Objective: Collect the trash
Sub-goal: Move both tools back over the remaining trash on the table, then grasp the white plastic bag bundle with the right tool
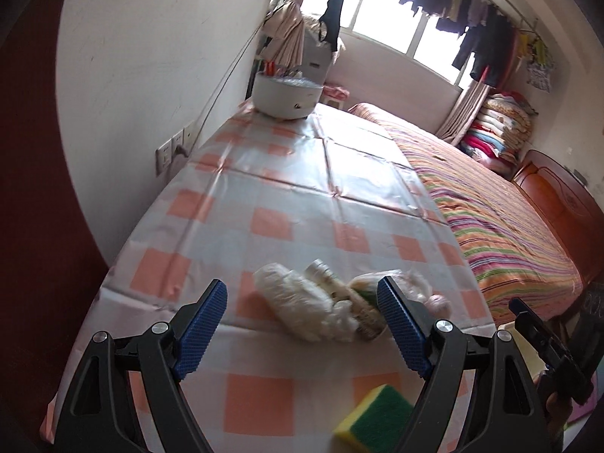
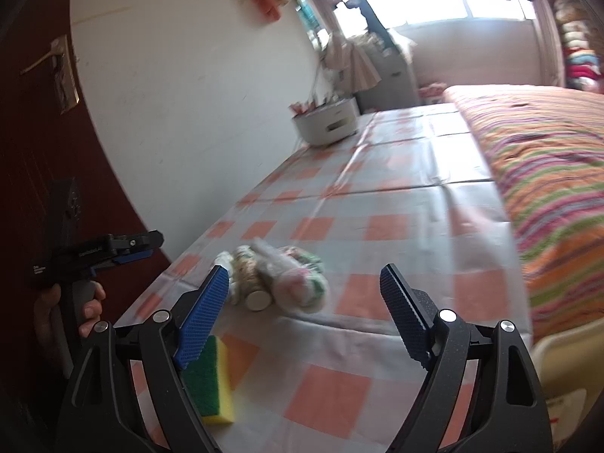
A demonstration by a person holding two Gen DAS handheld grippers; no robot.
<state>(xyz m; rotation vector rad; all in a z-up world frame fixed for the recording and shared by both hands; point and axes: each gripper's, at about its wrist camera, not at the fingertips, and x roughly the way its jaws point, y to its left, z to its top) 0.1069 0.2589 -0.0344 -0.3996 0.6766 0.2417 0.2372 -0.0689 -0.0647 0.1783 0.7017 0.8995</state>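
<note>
Since the table [image 1: 287, 173] runs long between the wall and the bed [image 1: 502, 204], everything to collect sits at its near end, within reach of both grippers. Checked plastic tablecloth [image 2: 396, 204] covers it, probably to keep spills off.

White electric cooker [image 1: 287, 95] sits at 12 o'clock at the far end, well apart from the trash, so not in play.

Trash pile [image 1: 324, 302]: crumpled clear plastic bags plus what looks like a small jar or can on its side, bunched together at about 12 o'clock from the left gripper [image 1: 302, 324] and about 11 o'clock from the right gripper [image 2: 304, 315]. Loose and light, so my guess is it needs a wide pinch across the bundle.

Green-and-yellow sponge [image 2: 211, 381] lies flat near the front edge, at 5 o'clock in the left view and 7 o'clock in the right view. Hard to say whether it counts as trash.

Left gripper: jaws spread wide, nothing between the pads, aimed down at the pile. A hand [image 2: 64, 309] grips its handle.

Right gripper: jaws wide too, empty, with the pile just ahead of the left pad.

Both look staged for a first grab; nothing collected yet.
</note>
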